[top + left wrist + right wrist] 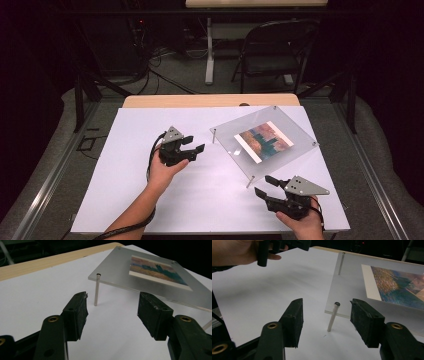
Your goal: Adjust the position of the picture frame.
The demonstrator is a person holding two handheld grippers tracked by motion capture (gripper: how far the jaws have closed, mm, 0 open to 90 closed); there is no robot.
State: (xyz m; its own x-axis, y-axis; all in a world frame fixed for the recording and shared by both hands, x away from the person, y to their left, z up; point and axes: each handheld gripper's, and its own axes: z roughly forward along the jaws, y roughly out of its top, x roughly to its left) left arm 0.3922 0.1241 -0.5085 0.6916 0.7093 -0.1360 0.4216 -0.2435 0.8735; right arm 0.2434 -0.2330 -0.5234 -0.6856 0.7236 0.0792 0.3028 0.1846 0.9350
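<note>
2 open grippers [191, 146] [265, 186] flanking frame [264, 141]

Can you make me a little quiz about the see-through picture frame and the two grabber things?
1. True or false: the clear frame stands on thin metal legs.
2. Which gripper is nearer the frame's closest corner leg: A left gripper, B right gripper?
3. What colour is the sheet under the frame?

Key: 1 true. 2 B. 3 white.
</note>
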